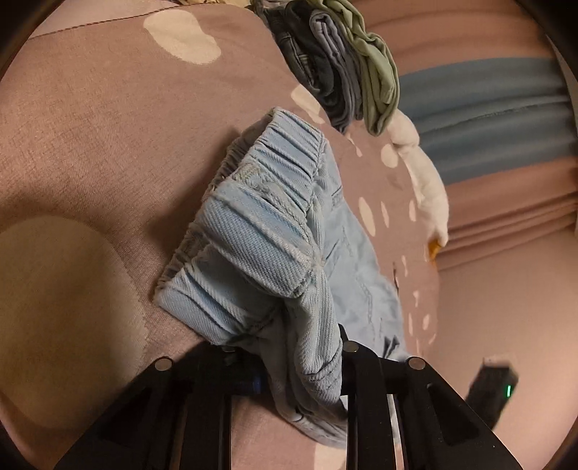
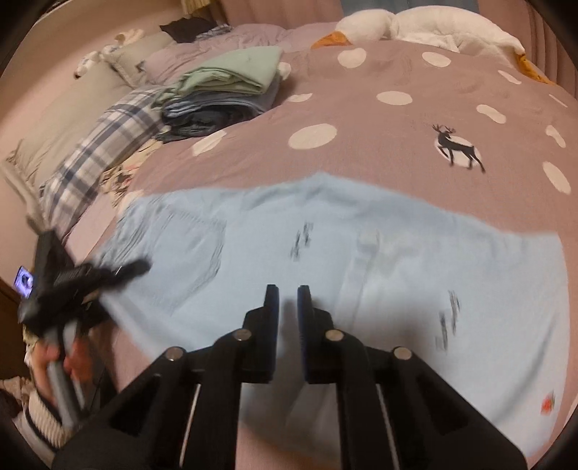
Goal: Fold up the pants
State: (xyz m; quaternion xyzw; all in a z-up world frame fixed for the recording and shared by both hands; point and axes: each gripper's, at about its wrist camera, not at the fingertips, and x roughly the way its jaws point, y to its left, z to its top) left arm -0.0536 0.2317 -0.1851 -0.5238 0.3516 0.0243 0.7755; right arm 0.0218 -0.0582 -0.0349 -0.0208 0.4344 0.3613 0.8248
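Light blue pants [image 2: 361,271] lie spread flat across the dotted pink bed cover [image 2: 361,108]. In the left wrist view their elastic waistband [image 1: 260,235] is bunched and lifted, and my left gripper [image 1: 300,361] is shut on a fold of it, the cloth hanging over both fingers. The right wrist view shows that left gripper [image 2: 126,271] blurred at the pants' left corner, held by a hand [image 2: 54,358]. My right gripper [image 2: 288,300] hovers over the middle of the pants. Its fingers are nearly together, with only a thin slit and nothing between them.
A stack of folded clothes [image 2: 224,90] topped by a green piece sits at the back left, also in the left wrist view [image 1: 343,72]. A white goose plush [image 2: 415,25] lies along the far edge. Plaid fabric [image 2: 108,137] and pillows lie left. A black device with a green light [image 1: 495,390] is low right.
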